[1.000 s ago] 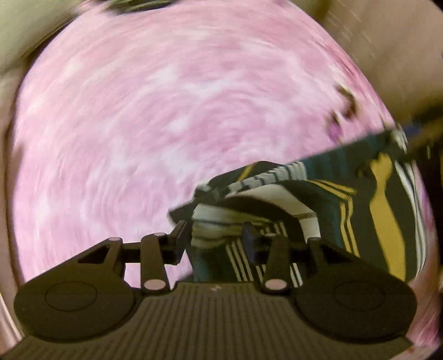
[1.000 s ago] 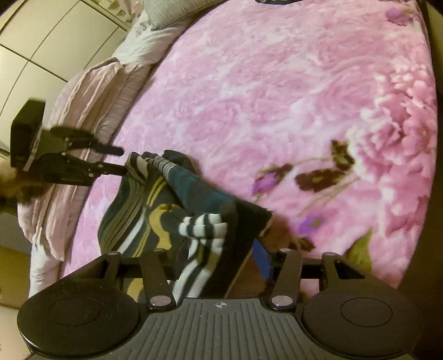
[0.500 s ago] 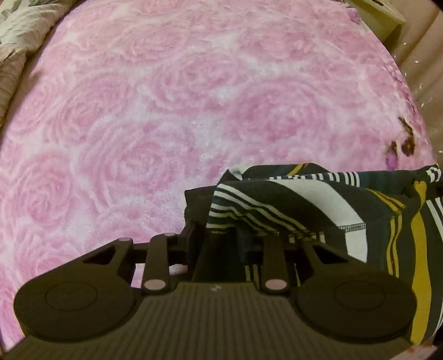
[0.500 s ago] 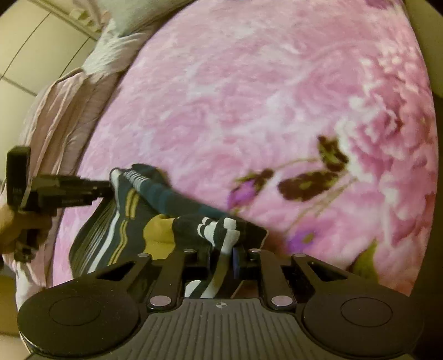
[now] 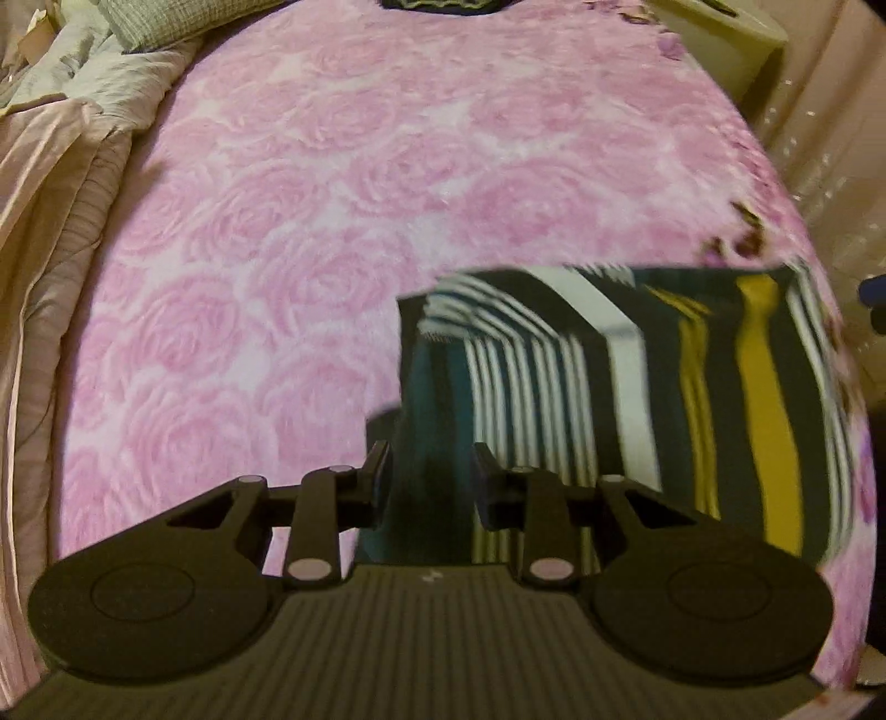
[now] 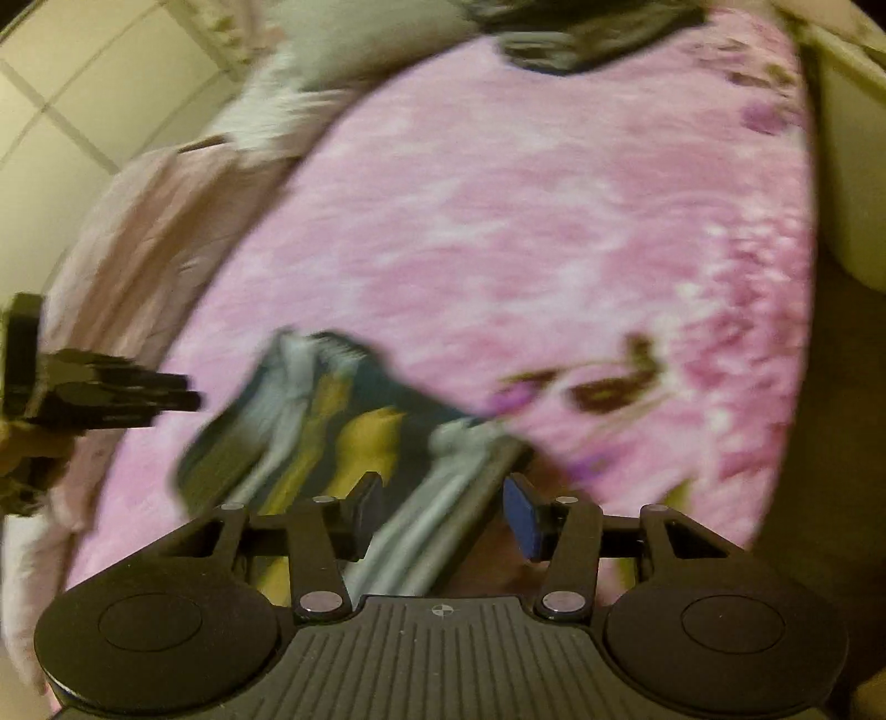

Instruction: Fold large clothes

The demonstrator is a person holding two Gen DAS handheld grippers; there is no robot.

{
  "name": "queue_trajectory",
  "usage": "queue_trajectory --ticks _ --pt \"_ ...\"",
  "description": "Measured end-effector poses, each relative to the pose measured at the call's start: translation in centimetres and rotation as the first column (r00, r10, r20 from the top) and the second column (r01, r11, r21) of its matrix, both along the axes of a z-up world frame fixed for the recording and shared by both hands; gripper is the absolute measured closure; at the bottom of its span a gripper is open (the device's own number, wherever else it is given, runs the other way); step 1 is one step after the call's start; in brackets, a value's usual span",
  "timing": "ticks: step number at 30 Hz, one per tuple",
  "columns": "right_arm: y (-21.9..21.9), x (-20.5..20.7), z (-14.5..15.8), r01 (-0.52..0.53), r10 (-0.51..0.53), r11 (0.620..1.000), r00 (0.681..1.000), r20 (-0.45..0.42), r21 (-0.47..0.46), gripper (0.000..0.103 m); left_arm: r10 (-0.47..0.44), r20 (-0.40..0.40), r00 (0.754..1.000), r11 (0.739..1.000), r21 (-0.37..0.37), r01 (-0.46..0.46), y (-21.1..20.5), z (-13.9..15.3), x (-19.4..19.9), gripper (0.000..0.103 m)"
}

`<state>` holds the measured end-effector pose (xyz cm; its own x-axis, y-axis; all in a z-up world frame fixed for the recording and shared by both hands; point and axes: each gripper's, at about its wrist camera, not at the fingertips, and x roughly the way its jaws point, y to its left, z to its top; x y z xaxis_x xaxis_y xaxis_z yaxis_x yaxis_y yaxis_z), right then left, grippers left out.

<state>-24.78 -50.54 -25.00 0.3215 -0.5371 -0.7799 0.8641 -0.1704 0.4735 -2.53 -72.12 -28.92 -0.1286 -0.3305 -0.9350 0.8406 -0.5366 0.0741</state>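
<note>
Striped shirt (image 5: 620,387) sits folded on the pink bed (image 5: 332,221), lower right in the left view; left gripper (image 5: 429,476) part-open over its edge, right gripper (image 6: 443,509) just reopened, both apparently letting go.

You have one striped garment (image 5: 637,387) on one pink blanket (image 5: 343,221). Two tools work it: left tool (image 5: 429,476), right tool (image 6: 443,509). One pillow (image 5: 166,22) lies beyond.

A pink rose-patterned blanket (image 5: 343,183) lies beside a rumpled beige quilt (image 5: 50,183).
</note>
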Motion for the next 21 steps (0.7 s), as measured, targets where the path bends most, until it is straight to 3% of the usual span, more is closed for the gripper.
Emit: queue_trajectory --ticks 5,7,10,15,18,20,21 --pt "0.5 5.6 -1.8 -0.133 0.133 0.991 0.991 0.025 -0.034 0.057 -0.068 0.005 0.998 0.997 0.024 0.067 4.0 -2.2 -0.3 0.077" --pt "0.3 5.7 -4.4 -0.125 0.125 0.992 0.992 0.035 0.012 0.057 -0.058 -0.003 0.998 0.998 0.038 0.058 4.4 -4.1 -0.1 0.076" --pt "0.2 4.2 -7.7 -0.074 0.070 0.995 0.996 0.055 0.064 0.060 -0.009 -0.043 0.999 0.999 0.042 0.010 3.9 -6.3 0.8 0.068" --pt "0.1 4.3 -8.1 -0.132 0.130 0.990 0.991 0.030 0.046 0.063 0.015 -0.088 0.996 0.999 0.044 -0.011 3.0 -6.9 1.4 0.064" --pt "0.2 5.9 -6.1 -0.197 0.201 0.979 0.977 -0.073 0.050 0.062 -0.006 -0.043 0.999 1.000 0.028 0.007 3.4 -5.6 1.4 0.064" --pt "0.8 8.8 -4.4 -0.320 0.319 0.947 0.920 -0.229 0.035 0.056 -0.045 -0.009 0.999 0.999 -0.008 0.044 4.1 -4.5 1.5 0.069" --pt "1.4 10.6 -3.7 -0.395 0.382 0.918 0.872 -0.306 0.023 0.053 -0.070 0.009 0.998 0.997 -0.029 0.070 4.8 -4.0 1.6 0.069"
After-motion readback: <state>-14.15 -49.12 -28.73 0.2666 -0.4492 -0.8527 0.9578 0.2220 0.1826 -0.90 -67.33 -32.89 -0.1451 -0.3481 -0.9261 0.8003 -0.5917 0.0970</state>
